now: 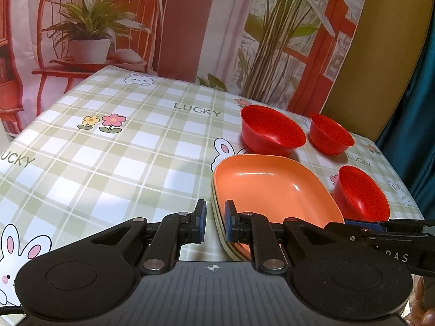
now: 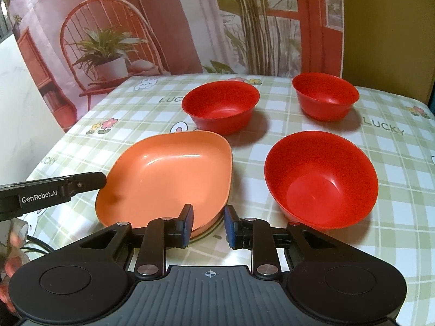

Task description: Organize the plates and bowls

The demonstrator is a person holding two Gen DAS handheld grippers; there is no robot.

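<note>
An orange plate (image 1: 272, 190) lies on top of a pale cream plate whose rim (image 1: 217, 217) shows beneath it; the orange plate also shows in the right wrist view (image 2: 168, 174). Three red bowls stand apart on the table: a near one (image 2: 320, 179), a far middle one (image 2: 220, 103) and a far right one (image 2: 325, 95). My left gripper (image 1: 215, 221) straddles the stack's left rim, jaws slightly apart, not closed on it. My right gripper (image 2: 208, 224) straddles the stack's near right rim, jaws likewise apart.
The table carries a green plaid cloth (image 1: 122, 149) with rabbits and "LUCKY" print. A printed backdrop (image 1: 136, 27) hangs behind the far edge. The table's right edge (image 2: 426, 114) runs close to the far right bowl.
</note>
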